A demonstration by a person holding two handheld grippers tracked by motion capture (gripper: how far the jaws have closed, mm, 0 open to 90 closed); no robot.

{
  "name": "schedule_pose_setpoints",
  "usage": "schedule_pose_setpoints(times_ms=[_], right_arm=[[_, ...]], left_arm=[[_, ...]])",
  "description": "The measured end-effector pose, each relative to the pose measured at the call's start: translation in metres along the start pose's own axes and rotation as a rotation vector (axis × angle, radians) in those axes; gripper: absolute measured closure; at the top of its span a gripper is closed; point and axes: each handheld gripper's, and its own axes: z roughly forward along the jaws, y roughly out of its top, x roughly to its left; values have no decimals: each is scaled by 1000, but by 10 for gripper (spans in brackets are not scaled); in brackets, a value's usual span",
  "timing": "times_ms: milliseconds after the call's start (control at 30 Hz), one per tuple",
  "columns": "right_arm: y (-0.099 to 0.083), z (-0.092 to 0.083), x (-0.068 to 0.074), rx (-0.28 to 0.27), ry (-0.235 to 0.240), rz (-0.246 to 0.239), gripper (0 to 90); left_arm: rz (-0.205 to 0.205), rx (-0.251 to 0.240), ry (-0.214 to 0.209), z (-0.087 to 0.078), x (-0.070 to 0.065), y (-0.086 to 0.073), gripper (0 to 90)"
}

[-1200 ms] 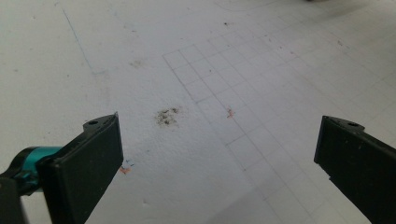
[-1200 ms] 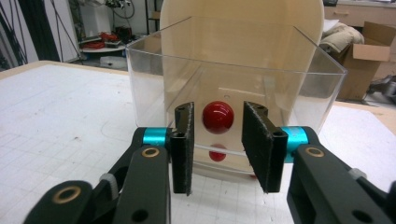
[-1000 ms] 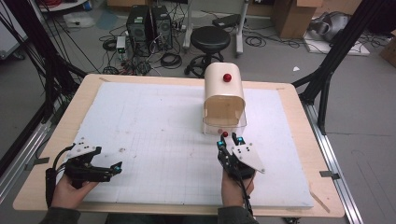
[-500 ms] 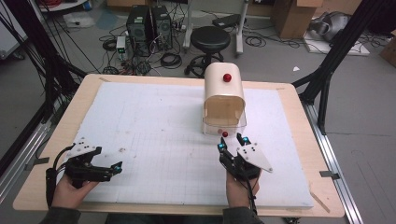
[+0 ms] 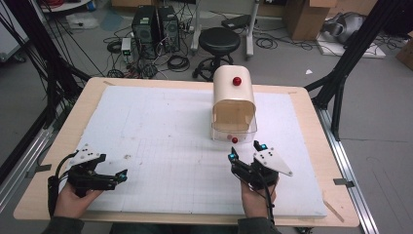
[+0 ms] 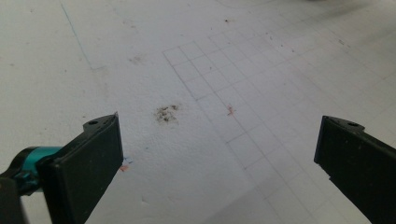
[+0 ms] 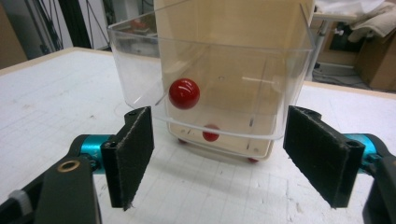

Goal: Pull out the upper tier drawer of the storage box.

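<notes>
Nearest, the left tongs point(image 5: 122, 174) rest spread and empty on the worktop point(image 5: 156, 141), while the right tongs point(image 5: 245, 151), just opening with nothing between them, face the bread box point(image 5: 234, 105) and its red knob point(image 7: 184, 93), apparently released.

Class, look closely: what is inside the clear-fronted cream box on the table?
The box looks empty through its clear front. A red knob sits on that front, with its reflection below. The back corners lie hidden behind the cream walls.

place: lab | signs: computer towers point(image 5: 156, 30), floor cables point(image 5: 178, 62), stool point(image 5: 221, 41)
</notes>
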Motion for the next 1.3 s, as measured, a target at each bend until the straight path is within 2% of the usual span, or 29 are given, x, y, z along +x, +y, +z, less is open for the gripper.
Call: schedule_pose_setpoints(times_ms=[33, 200, 400, 433, 600, 633, 767, 967, 1033, 1300], right_arm=[[0, 0, -1, 15, 8, -15, 202], [-1, 2, -6, 44, 46, -20, 146], [-1, 3, -11, 79, 65, -27, 137], [-2, 4, -14, 100, 85, -27, 112], [-3, 5, -20, 121, 109, -24, 105], [-4, 6, -23, 130, 130, -27, 103], [-5, 8, -29, 154, 153, -23, 99], [-10, 13, -40, 197, 161, -31, 98], [-11, 15, -44, 212, 176, -39, 98], [-15, 16, -54, 225, 194, -37, 98]], left_arm=[[0, 3, 0, 0, 0, 0, 17], [-1, 1, -1, 0, -1, 0, 17], [-2, 0, 0, 0, 0, 0, 17], [-3, 0, 1, 0, 0, 0, 17], [-1, -2, 0, -1, 0, 0, 17], [-2, -3, 0, -1, 0, 0, 17], [-2, -5, -3, -1, 0, 0, 17], [-2, -2, -5, 0, -1, -1, 17], [-1, -2, -5, 0, -1, -1, 17], [0, -2, -8, 0, -1, 0, 17]])
